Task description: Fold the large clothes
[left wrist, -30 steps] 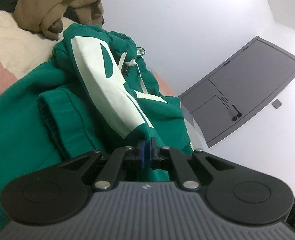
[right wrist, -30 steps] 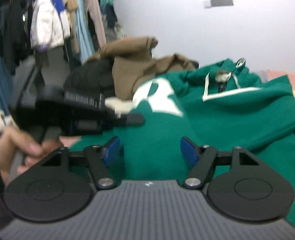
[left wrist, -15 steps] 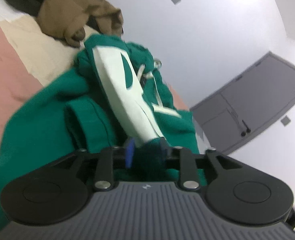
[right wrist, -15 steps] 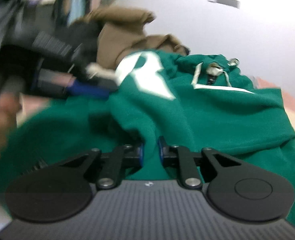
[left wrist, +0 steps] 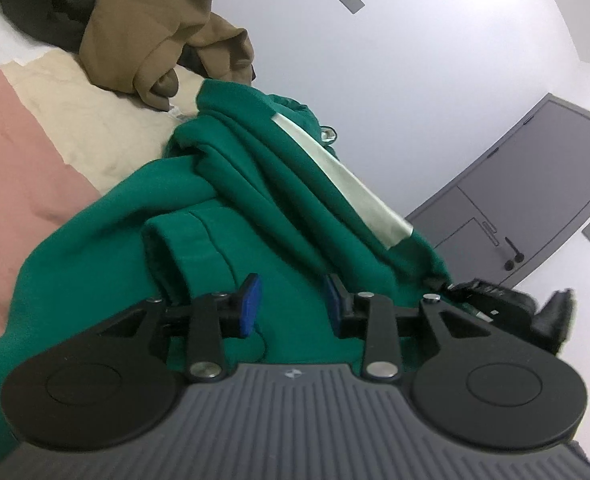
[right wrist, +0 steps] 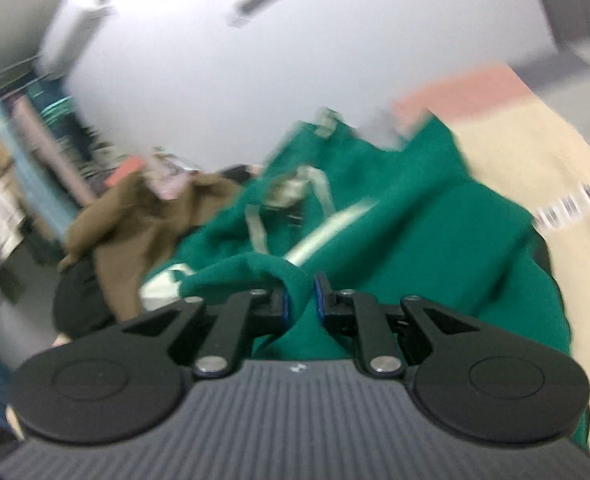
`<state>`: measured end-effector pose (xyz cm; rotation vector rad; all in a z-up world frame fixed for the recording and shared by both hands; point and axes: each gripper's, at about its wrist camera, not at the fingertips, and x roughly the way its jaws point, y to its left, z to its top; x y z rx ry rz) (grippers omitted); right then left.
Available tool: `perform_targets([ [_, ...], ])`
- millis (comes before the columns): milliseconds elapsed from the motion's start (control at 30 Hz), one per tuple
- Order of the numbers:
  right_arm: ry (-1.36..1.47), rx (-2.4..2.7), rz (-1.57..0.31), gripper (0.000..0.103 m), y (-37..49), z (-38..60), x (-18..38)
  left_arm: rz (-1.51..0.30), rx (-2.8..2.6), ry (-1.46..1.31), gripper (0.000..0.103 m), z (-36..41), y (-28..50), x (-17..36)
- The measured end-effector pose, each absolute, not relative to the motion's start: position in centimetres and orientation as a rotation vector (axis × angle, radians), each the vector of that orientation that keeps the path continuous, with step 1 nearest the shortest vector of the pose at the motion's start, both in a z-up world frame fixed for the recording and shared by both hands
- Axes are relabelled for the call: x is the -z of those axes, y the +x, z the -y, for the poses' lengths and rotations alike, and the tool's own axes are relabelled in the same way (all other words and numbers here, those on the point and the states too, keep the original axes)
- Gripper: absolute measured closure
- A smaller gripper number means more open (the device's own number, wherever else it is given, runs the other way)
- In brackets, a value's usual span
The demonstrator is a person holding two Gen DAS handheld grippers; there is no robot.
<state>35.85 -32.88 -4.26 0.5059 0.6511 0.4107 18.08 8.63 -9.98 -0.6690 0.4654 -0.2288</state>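
- Lying bunched on the bed point(left wrist: 35, 148), the green hoodie point(left wrist: 255, 200) could slip or crumple
- right gripper point(right wrist: 300, 300) jaws pinch one small fold; a quick pull might free it
- left gripper point(left wrist: 291, 304) jaws part open, holding nothing

Left gripper point(left wrist: 291, 306): jaws parted, blue pads point(left wrist: 251, 304) apart and pressing on nothing, pointing slightly downward. Right gripper point(right wrist: 300, 300): jaws nearly closed, pinching a green fabric fold between the pads point(right wrist: 282, 303); also angled slightly downward. In the left wrist view, the right gripper's black body appears at the right edge, blurred.
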Motion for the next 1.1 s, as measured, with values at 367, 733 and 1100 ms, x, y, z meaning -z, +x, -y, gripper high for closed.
perform_targets([
  [367,0.744,-0.395,-0.780,0.083,36.6,37.9,9.4,-0.450,0.110,-0.700,0.049,-10.2,23.8,8.9],
  [733,0.523,-0.452,-0.791,0.044,35.9,36.3,7.5,-0.559,0.003,-0.783,0.050,-11.0,33.3,10.5],
  [1100,0.144,-0.567,-0.701,0.073,32.0,31.7,4.2,-0.472,-0.022,-0.781,0.097,-13.1,32.6,7.9],
])
